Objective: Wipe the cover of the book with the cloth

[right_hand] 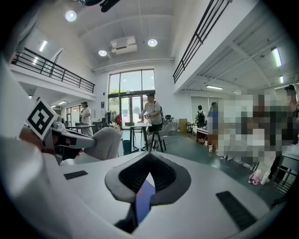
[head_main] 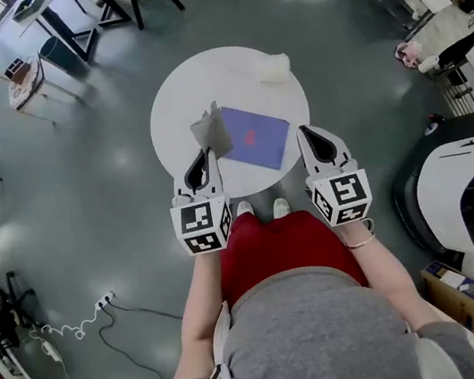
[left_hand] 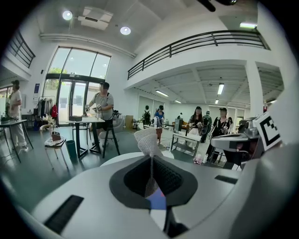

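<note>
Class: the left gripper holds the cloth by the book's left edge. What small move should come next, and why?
Probably lower the left gripper so the cloth lands flat on the book. The cloth stands upright, pinched in shut jaws at the cover's left edge, and seems not yet pressed on it, so wiping cannot start.

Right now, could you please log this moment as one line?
left gripper: shut on cloth, at book | right gripper: shut, empty, beside book | book: flat on table
</note>
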